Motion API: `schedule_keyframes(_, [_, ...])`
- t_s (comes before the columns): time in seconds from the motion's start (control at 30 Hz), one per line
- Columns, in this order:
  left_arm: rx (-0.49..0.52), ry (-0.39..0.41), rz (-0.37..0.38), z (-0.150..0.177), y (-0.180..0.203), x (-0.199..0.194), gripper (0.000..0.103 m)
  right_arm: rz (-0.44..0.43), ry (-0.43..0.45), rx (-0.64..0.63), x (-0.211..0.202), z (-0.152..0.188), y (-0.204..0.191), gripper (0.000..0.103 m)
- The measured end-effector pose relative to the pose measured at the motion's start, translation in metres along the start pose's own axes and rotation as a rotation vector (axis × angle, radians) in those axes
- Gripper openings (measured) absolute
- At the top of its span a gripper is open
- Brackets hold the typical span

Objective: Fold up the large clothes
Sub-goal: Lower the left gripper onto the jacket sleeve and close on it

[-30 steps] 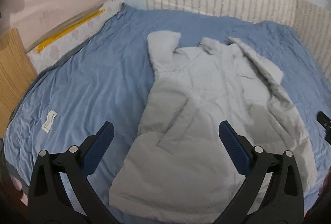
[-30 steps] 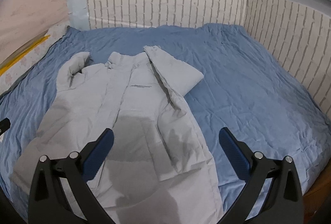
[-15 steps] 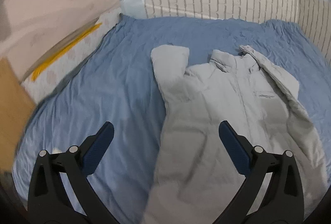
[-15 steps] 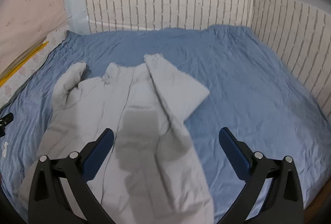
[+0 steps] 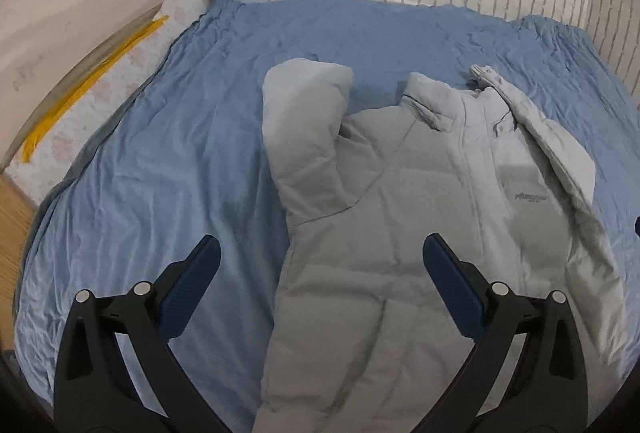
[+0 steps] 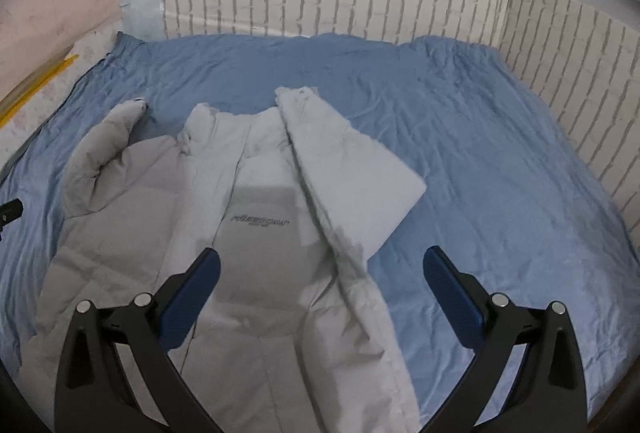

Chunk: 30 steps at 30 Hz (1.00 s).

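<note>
Here, both the left gripper (image 5: 320, 265) and right gripper (image 6: 320, 277) hover wide open and empty above the grey jacket (image 5: 420, 233), whose bent-up sleeves (image 6: 352, 169) look best pinched near the cuffs and drawn across its chest.

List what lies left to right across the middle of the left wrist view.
Yellow strip → blue bedsheet → turned-up sleeve → jacket collar → chest logo.
</note>
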<state>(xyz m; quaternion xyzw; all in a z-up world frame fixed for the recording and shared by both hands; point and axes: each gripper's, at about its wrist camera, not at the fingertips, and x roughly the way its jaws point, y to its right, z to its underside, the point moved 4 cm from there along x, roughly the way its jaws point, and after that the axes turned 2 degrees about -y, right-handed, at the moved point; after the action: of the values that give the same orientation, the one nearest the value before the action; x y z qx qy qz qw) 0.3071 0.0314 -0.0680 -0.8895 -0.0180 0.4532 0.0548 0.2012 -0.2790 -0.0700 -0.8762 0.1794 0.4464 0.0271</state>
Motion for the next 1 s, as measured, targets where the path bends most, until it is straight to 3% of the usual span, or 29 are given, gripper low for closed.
schedule_keyframes(0.17, [0.014,0.093,-0.007,0.001,0.005,-0.027,0.1,-0.023,0.034,0.044,-0.021,0.017,0.001,0.101])
schedule_keyframes(0.3, [-0.025,0.164,0.019,0.039,0.0,-0.043,0.1,-0.016,0.106,0.052,-0.044,0.047,0.003,0.101])
schedule_keyframes(0.4, [-0.031,0.074,-0.017,0.072,-0.005,-0.053,0.1,-0.008,0.053,0.071,-0.06,0.062,0.007,0.101])
schedule_keyframes(0.47, [-0.037,0.093,0.004,0.088,-0.011,-0.069,0.1,-0.053,0.069,0.082,-0.078,0.068,0.008,0.101])
schedule_keyframes(0.53, [-0.071,0.134,-0.035,0.101,-0.023,-0.088,0.1,-0.011,0.099,0.07,-0.093,0.069,0.009,0.101])
schedule_keyframes(0.63, [-0.106,0.111,0.011,0.111,-0.032,-0.099,0.1,-0.012,0.1,0.075,-0.106,0.071,0.009,0.101])
schedule_keyframes(0.67, [-0.101,0.11,0.02,0.113,-0.033,-0.102,0.1,-0.019,0.108,0.072,-0.112,0.072,0.008,0.101])
schedule_keyframes(0.83, [-0.064,0.15,-0.079,0.104,-0.042,-0.102,0.1,-0.02,0.113,0.039,-0.112,0.069,0.002,0.101])
schedule_keyframes(1.0, [-0.072,0.064,-0.068,0.081,-0.048,-0.057,0.1,0.018,0.082,0.022,-0.085,0.055,0.001,0.101])
